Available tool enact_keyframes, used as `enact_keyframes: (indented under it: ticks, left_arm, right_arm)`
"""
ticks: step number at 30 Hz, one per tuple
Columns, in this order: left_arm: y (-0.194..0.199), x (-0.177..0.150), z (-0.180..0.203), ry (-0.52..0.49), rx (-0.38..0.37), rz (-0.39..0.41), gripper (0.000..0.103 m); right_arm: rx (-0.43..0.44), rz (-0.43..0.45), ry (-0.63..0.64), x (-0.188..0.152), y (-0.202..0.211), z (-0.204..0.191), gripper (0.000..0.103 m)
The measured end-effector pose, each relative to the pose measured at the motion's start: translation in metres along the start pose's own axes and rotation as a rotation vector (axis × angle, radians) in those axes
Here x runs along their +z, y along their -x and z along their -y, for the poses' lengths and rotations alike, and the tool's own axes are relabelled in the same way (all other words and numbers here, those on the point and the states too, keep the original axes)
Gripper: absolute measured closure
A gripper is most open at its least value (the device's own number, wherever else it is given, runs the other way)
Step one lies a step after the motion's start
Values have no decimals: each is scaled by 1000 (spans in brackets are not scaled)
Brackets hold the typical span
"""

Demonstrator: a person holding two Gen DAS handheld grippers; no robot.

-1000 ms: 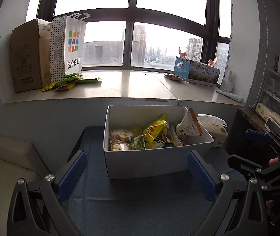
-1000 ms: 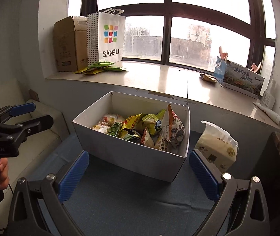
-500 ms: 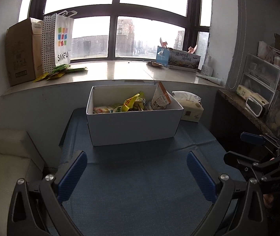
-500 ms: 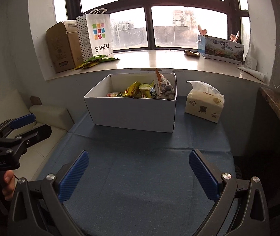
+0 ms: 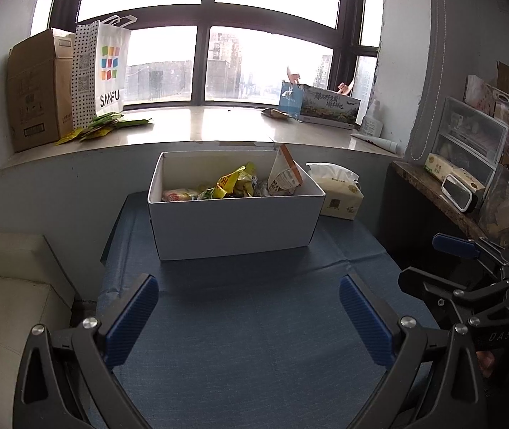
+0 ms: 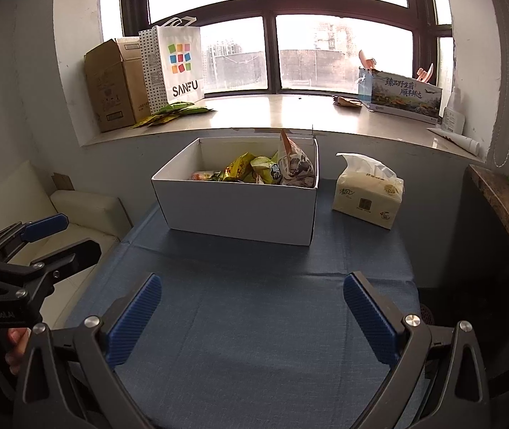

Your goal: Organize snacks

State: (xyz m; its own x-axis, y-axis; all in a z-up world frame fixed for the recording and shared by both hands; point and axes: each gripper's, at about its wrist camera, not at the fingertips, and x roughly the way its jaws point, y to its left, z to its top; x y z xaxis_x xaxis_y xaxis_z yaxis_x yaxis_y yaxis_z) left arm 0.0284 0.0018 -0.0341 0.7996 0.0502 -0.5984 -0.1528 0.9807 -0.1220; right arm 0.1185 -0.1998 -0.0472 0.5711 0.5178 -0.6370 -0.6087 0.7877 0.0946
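Blue cloth covers the tabletop [image 5: 254, 339] beneath a wide window, and both pairs of tongs hang over its near end. Left tongs [image 5: 249, 318]: two blue-padded fingers spread wide, nothing between them but bare cloth. Right tongs [image 6: 250, 316]: same story, two blue pads well apart, empty. Each wrist view catches the other tool off to the side, the right tongs at the right edge of the left view, the left tongs at the left edge of the right view with a hand [image 6: 14, 343] wrapped on the grip.

Further up the cloth, well apart from both tongs, sits one white box [image 5: 233, 221], open-topped, with snacks [image 5: 233, 184] heaped inside: yellow and green packets, one pinkish packet at the left end, and one taller pouch [image 6: 293, 164] standing up against the right end. An exact count of packets cannot be told from here.

Just beside the box on its right, one tissue pack [image 6: 367, 193], a sheet poking out of the top.

Behind, on the windowsill [image 6: 283, 114]: one cardboard carton [image 6: 111, 85], one white SANFU bag [image 6: 179, 68] next to it, a loose scatter of green and yellow sachets [image 6: 172, 112] at their foot, and one long printed box [image 6: 402, 94] at the right. A cream sofa [image 5: 7, 286] sits left of the tabletop.
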Motion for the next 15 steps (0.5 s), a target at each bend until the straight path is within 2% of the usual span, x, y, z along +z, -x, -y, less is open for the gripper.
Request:
enact_keyframes:
  ticks: [15]
  left_arm:
    - [-3, 0, 2, -5, -10, -18, 0]
  right_arm:
    - [-3, -1, -1, 0, -1, 2, 0]
